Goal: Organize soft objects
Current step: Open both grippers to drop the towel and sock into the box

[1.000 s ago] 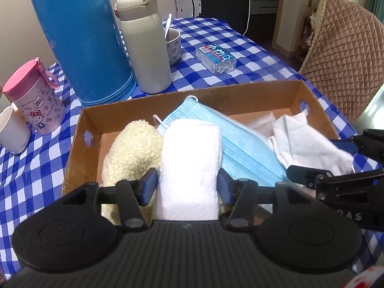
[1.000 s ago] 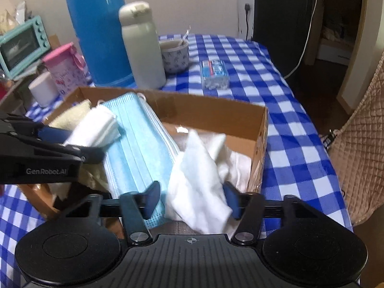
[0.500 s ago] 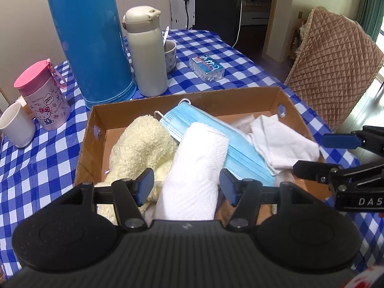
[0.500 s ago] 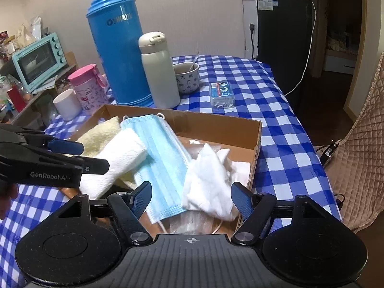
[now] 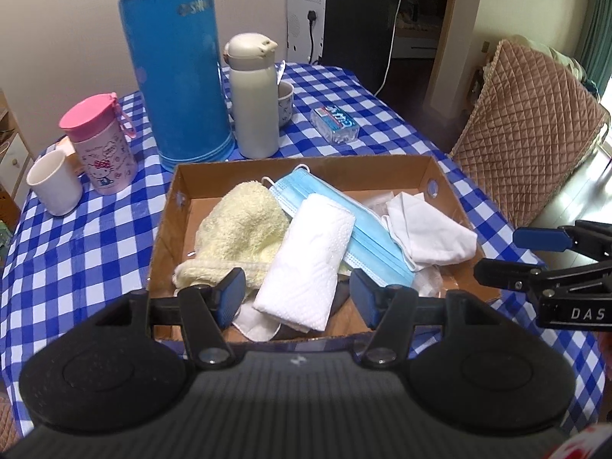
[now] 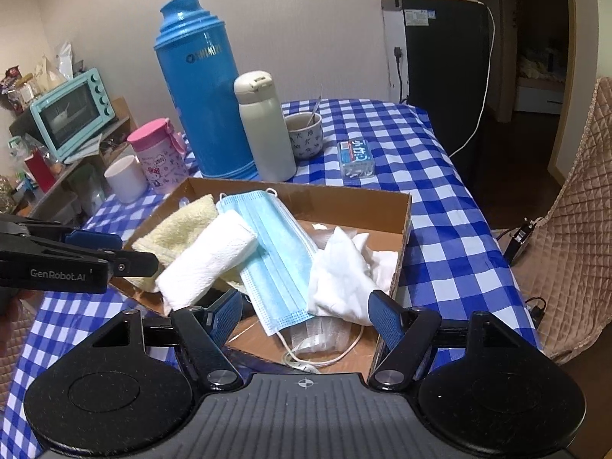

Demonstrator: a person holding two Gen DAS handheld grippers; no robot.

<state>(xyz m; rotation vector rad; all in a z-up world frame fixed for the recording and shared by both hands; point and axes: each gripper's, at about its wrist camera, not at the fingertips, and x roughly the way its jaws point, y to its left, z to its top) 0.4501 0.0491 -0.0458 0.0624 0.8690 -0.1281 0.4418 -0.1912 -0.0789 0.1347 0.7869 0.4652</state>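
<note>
A shallow cardboard box [image 5: 306, 168] [image 6: 405, 229] on the checked table holds a yellow towel [image 5: 237, 229] [image 6: 176, 229], a folded white paper towel [image 5: 310, 264] [image 6: 206, 264], a blue face mask [image 5: 367, 237] [image 6: 279, 252] and a crumpled white cloth [image 5: 428, 229] [image 6: 340, 275]. My left gripper [image 5: 297, 298] is open and empty, above the box's near edge. My right gripper [image 6: 306, 313] is open and empty, above the box's near right corner; it also shows in the left wrist view [image 5: 535, 252].
Behind the box stand a tall blue thermos [image 5: 172, 65], a beige flask [image 5: 254, 95], a patterned cup with a spoon [image 6: 306, 134], a pink bottle [image 5: 103, 145], a white mug [image 5: 53, 183] and a tissue pack [image 5: 334, 124]. A quilted chair [image 5: 535, 130] is at the right.
Both grippers have pulled back and up from the box. The left let go of the white paper towel and the right let go of the white cloth; both lie in the box.
</note>
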